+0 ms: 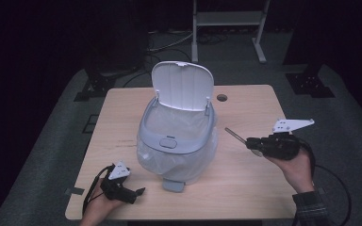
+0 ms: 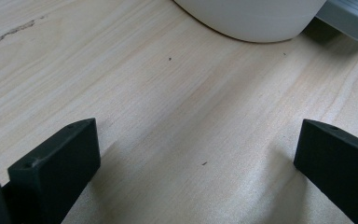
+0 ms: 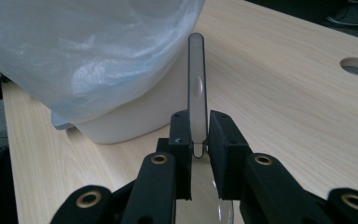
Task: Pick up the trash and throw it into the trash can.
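A white pedal bin (image 1: 176, 136) stands mid-table with its lid (image 1: 182, 87) tipped up and back. A clear plastic liner bag (image 3: 88, 51) is folded over its rim. To the bin's right, my right gripper (image 1: 252, 142) is raised above the table and shut on a clear plastic spoon (image 1: 234, 134). In the right gripper view the jaws of the right gripper (image 3: 198, 135) pinch the spoon (image 3: 196, 88) low on its handle, which points toward the bin. My left gripper (image 1: 139, 191) rests at the front left, and its jaws (image 2: 196, 154) stand wide apart over bare wood.
The wooden table (image 1: 245, 188) has a round cable hole (image 1: 222, 98) at the back right. The bin's foot pedal (image 1: 173, 185) juts toward the front edge. A metal desk frame (image 1: 228, 19) stands on the floor behind the table. Cables trail from both grippers.
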Demonstrator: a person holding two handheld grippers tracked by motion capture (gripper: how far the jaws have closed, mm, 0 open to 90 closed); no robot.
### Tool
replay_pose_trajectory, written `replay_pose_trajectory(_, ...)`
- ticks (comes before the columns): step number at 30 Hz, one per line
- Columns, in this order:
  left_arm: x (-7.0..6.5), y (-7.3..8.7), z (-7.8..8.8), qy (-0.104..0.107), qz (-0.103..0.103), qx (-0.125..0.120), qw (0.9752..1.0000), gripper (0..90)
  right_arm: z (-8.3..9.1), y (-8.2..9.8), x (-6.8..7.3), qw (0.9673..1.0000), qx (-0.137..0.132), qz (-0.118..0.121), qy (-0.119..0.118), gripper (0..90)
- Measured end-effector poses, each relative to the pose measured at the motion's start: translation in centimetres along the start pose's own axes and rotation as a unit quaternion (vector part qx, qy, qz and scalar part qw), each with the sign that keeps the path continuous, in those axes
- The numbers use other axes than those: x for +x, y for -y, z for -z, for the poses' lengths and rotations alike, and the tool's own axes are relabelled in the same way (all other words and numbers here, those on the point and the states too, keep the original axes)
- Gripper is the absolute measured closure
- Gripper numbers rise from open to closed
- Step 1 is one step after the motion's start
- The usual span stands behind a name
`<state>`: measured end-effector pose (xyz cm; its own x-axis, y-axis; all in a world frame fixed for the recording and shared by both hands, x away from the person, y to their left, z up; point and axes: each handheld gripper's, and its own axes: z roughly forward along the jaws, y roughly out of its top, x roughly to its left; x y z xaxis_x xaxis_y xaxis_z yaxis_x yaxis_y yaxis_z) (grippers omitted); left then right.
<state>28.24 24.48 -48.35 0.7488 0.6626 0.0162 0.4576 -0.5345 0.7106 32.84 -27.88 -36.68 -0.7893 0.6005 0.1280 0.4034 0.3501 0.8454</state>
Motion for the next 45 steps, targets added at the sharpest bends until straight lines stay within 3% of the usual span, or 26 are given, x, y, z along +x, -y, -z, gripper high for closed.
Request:
replay_pose_trajectory(25, 0.0, 0.0, 0.0, 0.0, 0.0, 0.0, 1.0, 0.0, 2.9, -3.6, 1.7, 0.9975, -0.053, 0.036, -0.029, 79.1)
replay_pose_trajectory(45, 0.0, 0.0, 0.0, 0.0, 0.0, -0.001, 1.0, 0.0, 3.7, -7.2, 3.1, 0.9905, -0.095, 0.066, -0.075, 79.1)
